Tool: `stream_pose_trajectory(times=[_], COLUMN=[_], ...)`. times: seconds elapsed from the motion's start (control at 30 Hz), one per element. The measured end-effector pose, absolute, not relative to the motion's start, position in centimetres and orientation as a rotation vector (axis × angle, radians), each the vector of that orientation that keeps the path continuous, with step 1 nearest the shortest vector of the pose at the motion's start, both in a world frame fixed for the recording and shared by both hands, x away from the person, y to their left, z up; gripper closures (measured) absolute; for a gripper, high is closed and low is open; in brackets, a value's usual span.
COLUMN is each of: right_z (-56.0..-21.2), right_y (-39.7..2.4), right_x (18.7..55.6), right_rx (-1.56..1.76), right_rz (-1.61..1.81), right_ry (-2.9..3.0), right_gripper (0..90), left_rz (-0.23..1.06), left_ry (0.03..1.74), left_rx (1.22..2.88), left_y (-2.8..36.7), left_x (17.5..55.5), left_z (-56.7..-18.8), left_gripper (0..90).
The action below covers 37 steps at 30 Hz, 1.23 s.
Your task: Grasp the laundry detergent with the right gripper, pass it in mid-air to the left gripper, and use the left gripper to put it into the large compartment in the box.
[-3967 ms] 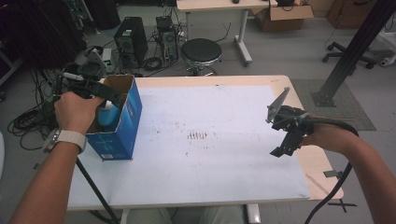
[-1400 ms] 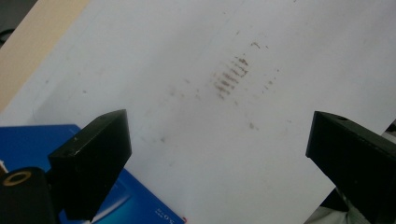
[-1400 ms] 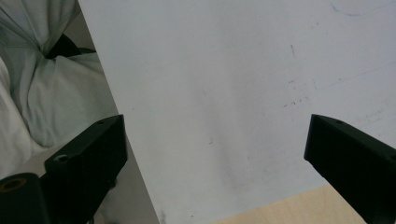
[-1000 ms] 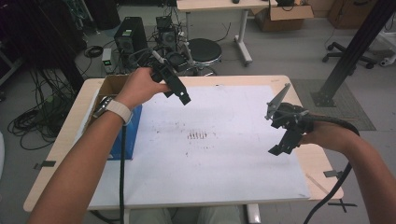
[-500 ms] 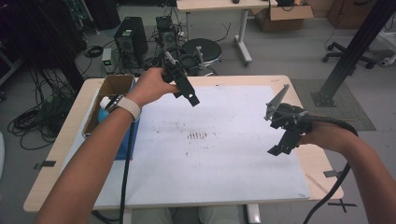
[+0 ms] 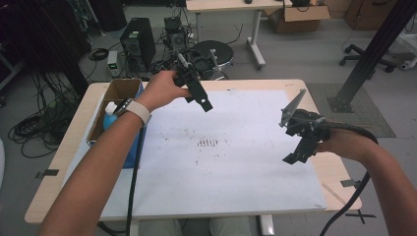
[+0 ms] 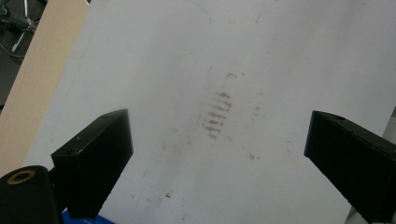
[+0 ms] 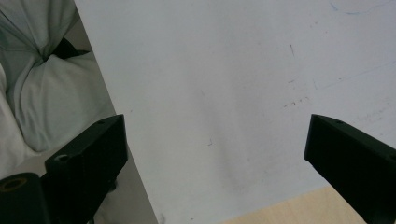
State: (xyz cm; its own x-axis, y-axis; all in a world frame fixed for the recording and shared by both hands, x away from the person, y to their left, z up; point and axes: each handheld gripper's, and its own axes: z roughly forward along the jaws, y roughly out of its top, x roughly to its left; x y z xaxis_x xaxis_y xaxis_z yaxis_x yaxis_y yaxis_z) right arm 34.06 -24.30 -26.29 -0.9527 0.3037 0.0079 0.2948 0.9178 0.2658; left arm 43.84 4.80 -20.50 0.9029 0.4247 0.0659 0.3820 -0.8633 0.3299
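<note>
Both jaws spread and empty, the left gripper [image 6: 195, 88] hung over the white sheet's [image 6: 236, 162] far edge and the right gripper [image 6: 300, 137] over its right edge, while a forearm partly hid the blue box [image 6: 118, 98] just left of the sheet.

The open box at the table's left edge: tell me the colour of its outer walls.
Blue outside, plain brown cardboard inside; the box shows best in the high view.

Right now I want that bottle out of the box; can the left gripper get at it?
Probably yes: the left gripper is open and empty, and the bottle stands in the open-topped box beside that forearm.
</note>
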Motion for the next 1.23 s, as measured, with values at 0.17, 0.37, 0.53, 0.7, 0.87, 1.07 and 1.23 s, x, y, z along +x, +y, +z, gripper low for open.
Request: stream_pose_trajectory(times=[0.17, 0.37, 0.53, 0.7, 0.87, 1.07, 1.23], right_z=[-26.36, -26.41, -26.43, -26.54, -26.55, -26.62, -26.53], right_y=[-24.09, -23.82, -23.67, -23.74, -23.80, -23.80, -23.79], right_x=[34.00, 34.05, 34.08, 34.10, 34.09, 34.06, 34.06], right_rx=[0.474, 0.460, 0.453, 0.455, 0.462, 0.462, 0.469], right_rz=[0.411, 0.407, 0.407, 0.410, 0.409, 0.407, 0.406], right_ry=[3.048, 3.053, 3.054, 3.055, 3.055, 3.055, 3.054], right_gripper=[6.1, 6.1, 6.1, 6.1, 6.2, 6.2, 6.1], left_rz=[0.194, 0.200, 0.194, 0.192, 0.190, 0.192, 0.190], left_ry=[0.603, 0.605, 0.618, 0.616, 0.610, 0.609, 0.621], left_rx=[2.761, 2.763, 2.759, 2.762, 2.762, 2.759, 2.755], left_y=[4.98, 5.26, 5.31, 5.29, 5.28, 5.36, 5.50], left_x=[43.70, 43.61, 43.53, 43.54, 43.58, 43.59, 43.60], left_z=[-20.44, -20.37, -20.33, -20.50, -20.54, -20.53, -20.52], left_gripper=[8.4, 8.4, 8.3, 8.3, 8.4, 8.4, 8.4])
